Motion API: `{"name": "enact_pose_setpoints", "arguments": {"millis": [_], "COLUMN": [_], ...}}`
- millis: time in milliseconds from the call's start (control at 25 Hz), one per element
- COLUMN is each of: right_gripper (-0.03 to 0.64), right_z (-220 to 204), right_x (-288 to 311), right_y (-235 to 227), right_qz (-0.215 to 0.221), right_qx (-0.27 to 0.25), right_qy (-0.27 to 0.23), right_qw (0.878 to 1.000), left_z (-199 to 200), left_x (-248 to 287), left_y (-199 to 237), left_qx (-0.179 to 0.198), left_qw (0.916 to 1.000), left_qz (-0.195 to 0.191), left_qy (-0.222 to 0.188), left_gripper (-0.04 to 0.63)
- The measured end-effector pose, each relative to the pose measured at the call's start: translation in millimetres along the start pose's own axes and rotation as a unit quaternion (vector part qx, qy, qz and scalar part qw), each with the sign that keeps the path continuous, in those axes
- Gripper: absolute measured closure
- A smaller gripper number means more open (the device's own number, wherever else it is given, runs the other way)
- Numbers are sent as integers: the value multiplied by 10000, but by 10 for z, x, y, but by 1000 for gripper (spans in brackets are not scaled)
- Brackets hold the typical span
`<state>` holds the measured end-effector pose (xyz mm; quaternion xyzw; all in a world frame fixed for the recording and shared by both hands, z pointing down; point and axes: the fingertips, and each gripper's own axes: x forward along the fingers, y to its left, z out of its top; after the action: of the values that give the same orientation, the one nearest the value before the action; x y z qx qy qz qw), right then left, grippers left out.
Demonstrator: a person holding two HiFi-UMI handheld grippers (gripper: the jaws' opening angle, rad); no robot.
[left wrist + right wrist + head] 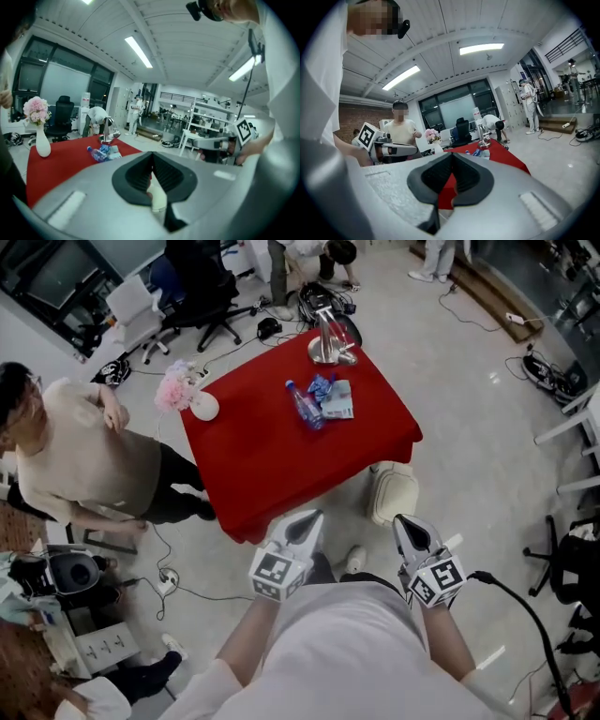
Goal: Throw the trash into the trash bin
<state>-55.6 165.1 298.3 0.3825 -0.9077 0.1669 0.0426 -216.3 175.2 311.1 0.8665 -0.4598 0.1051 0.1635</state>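
Bottle (305, 407), wrappers (336, 399) on bench (253, 474): likely light, crushable, slippery plastic; pinch bottle across body. Left hand-held gripper (315, 516), right hand-held gripper (402, 519) both clenched, empty, near bench edge.

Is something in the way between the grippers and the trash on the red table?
Nothing visible. Only bare red tablecloth lies between the left gripper, the right gripper and the bottle with wrappers. The flower vase stands off to the left; the metal stand is beyond them.

The right hand-held gripper (451, 157), seemingly closed, faces a red table (511, 161).
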Motion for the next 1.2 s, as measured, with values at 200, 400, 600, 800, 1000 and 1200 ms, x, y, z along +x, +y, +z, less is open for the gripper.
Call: {"name": "enact_pose_setpoints", "arguments": {"millis": [200,400,600,800,1000,1200], "right_gripper": [617,617,617,617,618,617], "right_z": [70,130,106,19,-84,-200], "right_x": [188,456,695,777,719,672], "right_y": [-61,-76,-59,-142,-300,-557], "right_qz": [-333,-599,-897,-1238,-1336,-1315], "right_qx": [47,97,146,243,318,330], "right_qy": [-30,-76,-97,-71,76,239], "right_qw": [9994,9981,9958,9920,9905,9905], "left_z": [41,117,108,50,-27,-99], "left_x": [152,275,391,515,649,837], "left_y": [302,611,864,992,982,897], "left_qx": [30,202,492,566,489,457], "left_qw": [9996,9982,9952,9923,9931,9940], "left_qz": [-242,-529,-792,-1019,-941,-828], "left_qy": [103,189,295,416,496,544], "left_gripper": [591,591,590,591,591,591]}}
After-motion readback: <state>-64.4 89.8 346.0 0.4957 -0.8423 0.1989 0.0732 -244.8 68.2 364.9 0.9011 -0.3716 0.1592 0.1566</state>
